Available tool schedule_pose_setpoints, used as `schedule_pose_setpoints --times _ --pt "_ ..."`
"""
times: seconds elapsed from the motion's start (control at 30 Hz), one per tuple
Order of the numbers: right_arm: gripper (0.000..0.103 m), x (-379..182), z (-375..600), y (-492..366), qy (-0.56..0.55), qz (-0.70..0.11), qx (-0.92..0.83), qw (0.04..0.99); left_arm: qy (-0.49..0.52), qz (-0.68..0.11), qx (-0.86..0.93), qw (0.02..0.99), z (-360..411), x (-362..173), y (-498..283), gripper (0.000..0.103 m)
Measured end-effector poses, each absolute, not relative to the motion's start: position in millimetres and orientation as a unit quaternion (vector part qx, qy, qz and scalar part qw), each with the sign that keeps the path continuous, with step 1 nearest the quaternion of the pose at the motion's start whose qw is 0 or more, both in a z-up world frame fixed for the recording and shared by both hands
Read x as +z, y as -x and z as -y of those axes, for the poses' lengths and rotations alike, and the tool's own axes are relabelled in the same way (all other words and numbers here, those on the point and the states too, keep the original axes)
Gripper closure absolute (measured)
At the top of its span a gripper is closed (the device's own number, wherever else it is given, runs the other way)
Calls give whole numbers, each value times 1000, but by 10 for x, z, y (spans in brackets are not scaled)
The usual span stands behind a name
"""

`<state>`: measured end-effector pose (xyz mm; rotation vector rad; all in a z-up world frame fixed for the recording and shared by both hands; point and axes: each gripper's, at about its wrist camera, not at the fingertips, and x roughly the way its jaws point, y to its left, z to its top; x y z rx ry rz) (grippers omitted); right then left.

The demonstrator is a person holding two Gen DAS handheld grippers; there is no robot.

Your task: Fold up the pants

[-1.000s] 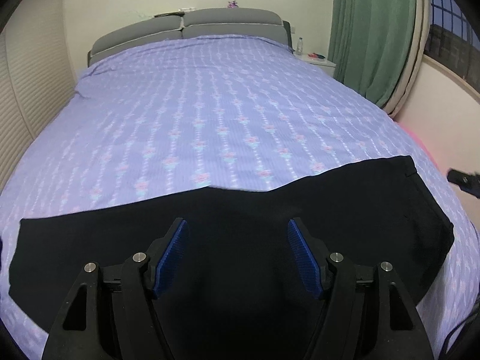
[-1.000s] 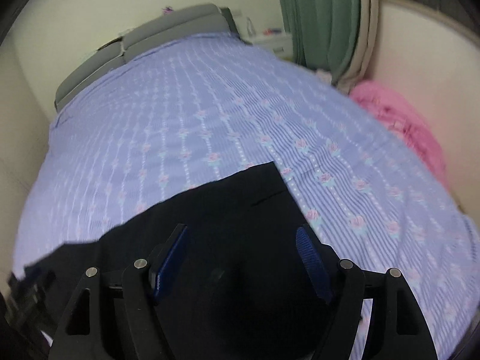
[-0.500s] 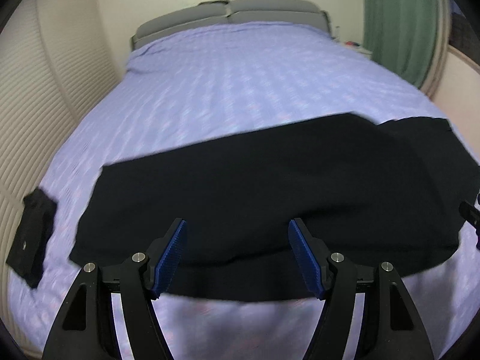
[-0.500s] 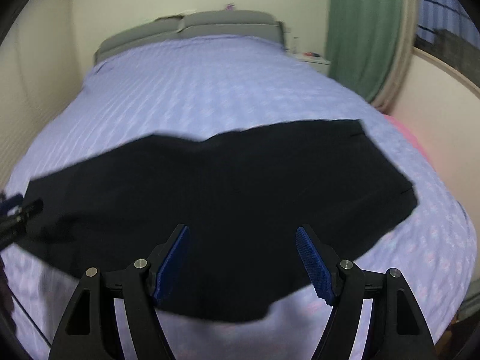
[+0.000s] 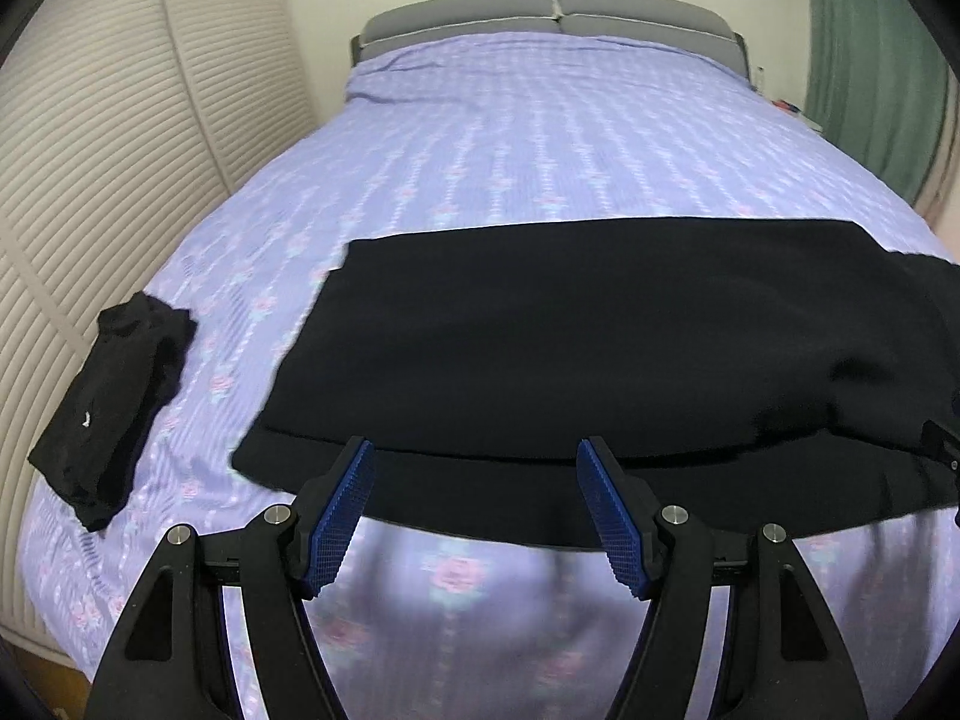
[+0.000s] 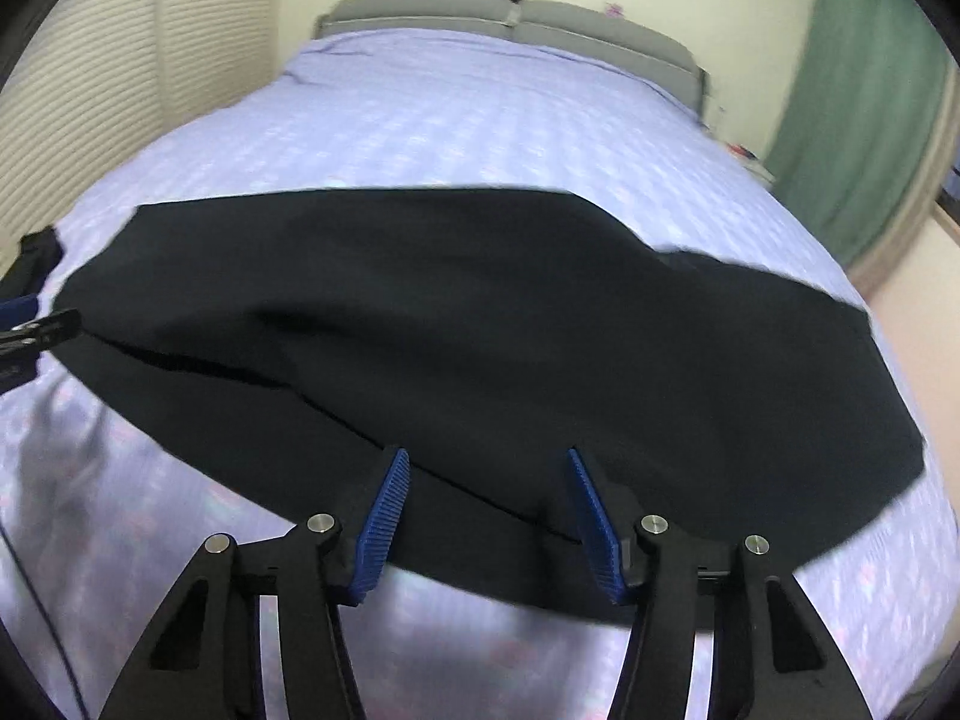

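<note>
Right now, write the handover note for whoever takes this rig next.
Left gripper: open, empty, over the near edge of the pants.
Right gripper: jaws closing, pads not yet on cloth, also at the near edge.
Pants: spread across the bed, one layer already lying over another.
Folded dark garment: at the bed's left side.
Left to do: grasp the near edge, finish folding.

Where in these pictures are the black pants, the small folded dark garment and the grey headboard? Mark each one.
black pants (image 5: 600, 330): left wrist view, middle of the top layer.
small folded dark garment (image 5: 114, 402): left wrist view, its centre, at the bed's left edge.
grey headboard (image 5: 630, 12): left wrist view, right cushion.
</note>
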<state>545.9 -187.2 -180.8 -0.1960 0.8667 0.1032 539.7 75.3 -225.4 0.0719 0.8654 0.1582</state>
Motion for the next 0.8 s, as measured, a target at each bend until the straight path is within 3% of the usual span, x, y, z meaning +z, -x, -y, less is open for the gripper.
schedule_pose_setpoints --times 0.4,0.7,0.8 --pt "48 -1951 331 -5380 240 -354 155 891 -2 -420 121 899 -1625 -2349 -5367 34" --pt "48 -2234 -55 -5554 344 -341 126 866 9 -419 134 898 -2011 -2352 -5305 34" --pt "70 -2282 -77 -5638 342 -351 121 863 16 -417 138 898 -2096 -2341 -5283 34"
